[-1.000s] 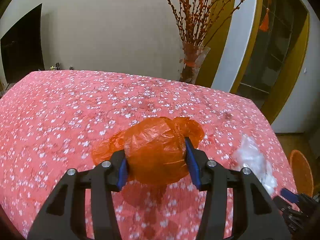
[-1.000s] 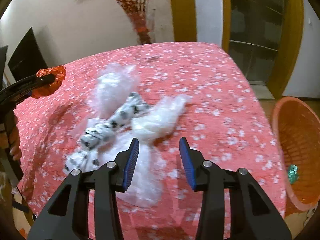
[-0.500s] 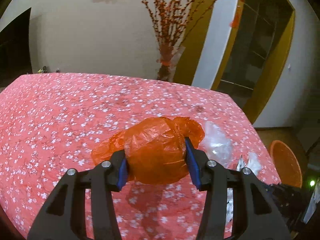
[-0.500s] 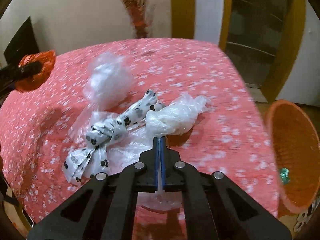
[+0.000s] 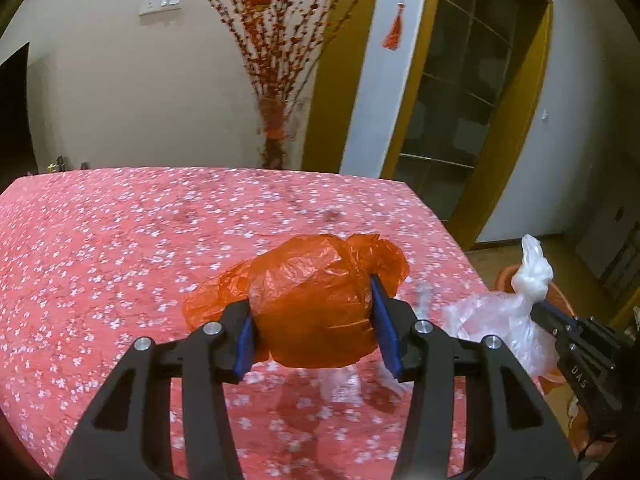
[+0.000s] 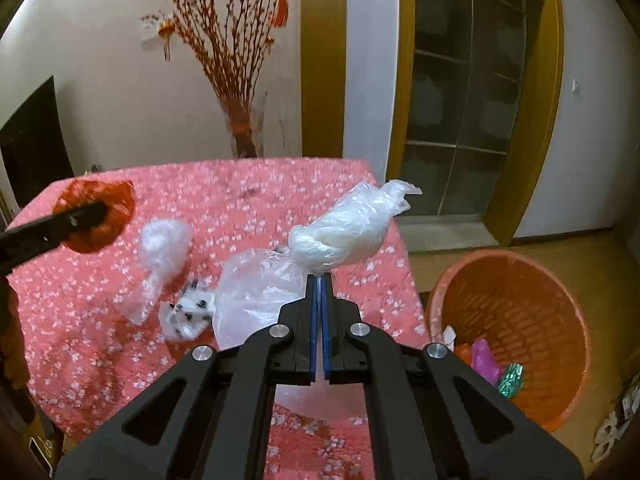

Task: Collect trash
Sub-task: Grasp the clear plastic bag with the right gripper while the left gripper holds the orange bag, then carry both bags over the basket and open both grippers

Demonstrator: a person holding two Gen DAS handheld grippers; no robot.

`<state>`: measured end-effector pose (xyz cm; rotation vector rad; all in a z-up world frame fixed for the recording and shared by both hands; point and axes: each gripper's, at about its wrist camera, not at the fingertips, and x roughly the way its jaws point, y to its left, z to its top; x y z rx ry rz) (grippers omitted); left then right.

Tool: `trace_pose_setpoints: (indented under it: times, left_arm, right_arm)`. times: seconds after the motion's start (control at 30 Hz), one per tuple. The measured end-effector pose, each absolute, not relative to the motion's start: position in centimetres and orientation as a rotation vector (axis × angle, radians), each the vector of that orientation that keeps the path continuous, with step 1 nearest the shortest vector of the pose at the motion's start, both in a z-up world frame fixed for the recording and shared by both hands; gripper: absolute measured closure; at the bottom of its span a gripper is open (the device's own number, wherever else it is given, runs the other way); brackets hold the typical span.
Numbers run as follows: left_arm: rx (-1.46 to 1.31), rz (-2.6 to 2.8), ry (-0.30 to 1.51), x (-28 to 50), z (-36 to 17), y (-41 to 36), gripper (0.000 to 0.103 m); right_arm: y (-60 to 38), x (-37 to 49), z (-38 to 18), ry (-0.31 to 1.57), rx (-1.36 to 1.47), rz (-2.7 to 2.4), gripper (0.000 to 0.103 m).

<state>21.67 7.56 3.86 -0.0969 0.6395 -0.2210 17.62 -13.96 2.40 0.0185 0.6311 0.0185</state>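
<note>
Now that the right gripper [image 6: 319,280] has snapped its jaws shut on the clear knotted bag [image 6: 348,232], where a second ago they stood apart over it, that bag hangs lifted off the surface [image 6: 100,304], pinched by thin film just below the knot. Opposite it, the left gripper [image 5: 316,320] keeps its jaws clamped on the orange bag [image 5: 312,296], which is also held in the air above the flowered cloth, exactly as before. Both hands are therefore loaded, and the likely next step is a carry to the orange basket [image 6: 516,280] standing on the floor just beside the surface's right edge, already holding a few wrappers. Left lying on the cloth are a second clear bag [image 6: 160,252] and a paw-print bag [image 6: 186,312], close together, so the collecting looks roughly half done. Such a thin pinch on slack film could slip during the swing.
</note>
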Motion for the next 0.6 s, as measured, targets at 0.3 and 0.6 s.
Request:
trace_pose_setpoints:
  times: [0.3,0.6]
  left_arm:
    - [-0.092,-0.305,0.626,20.2,5.2,3.2,0.054]
    - [-0.077,-0.425,0.626,18.8,5.7,-3.8,0.054]
  right_arm:
    - [-17.3,15.4,3.9,0.577,0.045,-0.044,0.101]
    - [-23.0,13.0,4.0,0.560,0.091,-0.177,0.101]
